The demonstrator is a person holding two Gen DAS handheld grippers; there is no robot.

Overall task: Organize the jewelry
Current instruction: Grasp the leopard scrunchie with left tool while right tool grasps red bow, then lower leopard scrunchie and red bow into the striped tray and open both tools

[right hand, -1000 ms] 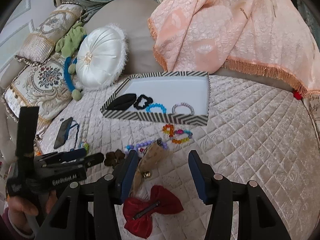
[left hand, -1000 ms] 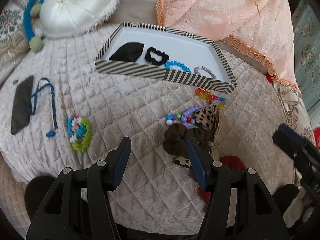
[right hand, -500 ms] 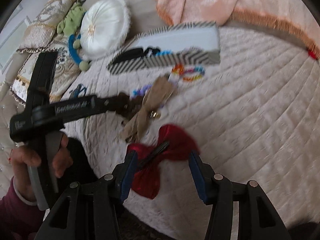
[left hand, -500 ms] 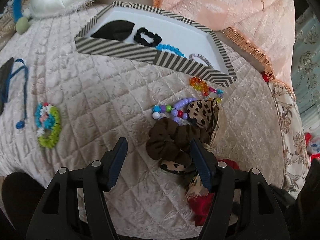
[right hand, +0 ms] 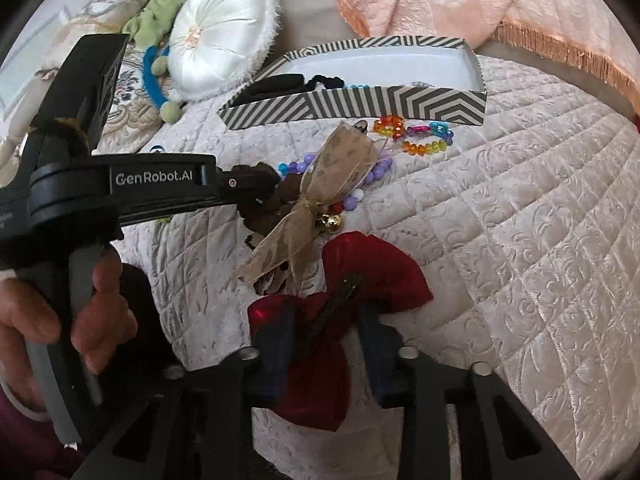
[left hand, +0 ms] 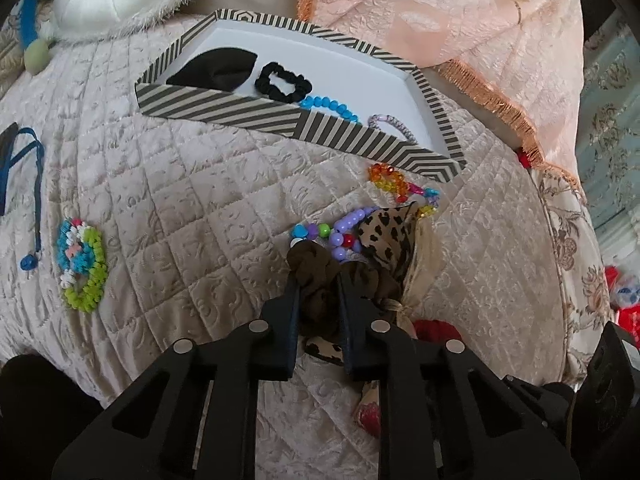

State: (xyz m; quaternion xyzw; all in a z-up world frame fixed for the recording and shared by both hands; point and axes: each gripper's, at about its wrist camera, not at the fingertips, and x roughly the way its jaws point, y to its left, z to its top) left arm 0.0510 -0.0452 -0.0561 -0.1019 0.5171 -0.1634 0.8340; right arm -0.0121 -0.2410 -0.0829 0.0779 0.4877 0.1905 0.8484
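My left gripper (left hand: 319,285) is closing on a brown scrunchie (left hand: 309,259) on the quilted bed, and its pads squeeze the fabric. The right wrist view shows that same left gripper (right hand: 260,190) from the side, beside a sheer tan bow (right hand: 320,196). My right gripper (right hand: 324,314) is closing on a red bow hair clip (right hand: 372,268), which is bunched between its fingers. Behind them stands a striped box (left hand: 248,114) holding a black scrunchie (left hand: 284,82), a black hair piece and a blue bead bracelet (left hand: 332,106).
Loose on the quilt lie a rainbow bead bracelet (left hand: 390,180), a purple bead string (left hand: 344,220), a leopard-print bow (left hand: 386,236) and a neon flower bracelet (left hand: 82,266). A white round cushion (right hand: 220,36) and a peach blanket (left hand: 460,12) lie behind the box. A hand (right hand: 96,312) grips the left handle.
Both grippers have sunk toward the quilt and their jaws have narrowed. The left one now pinches the brown scrunchie and the right one now pinches the red bow.
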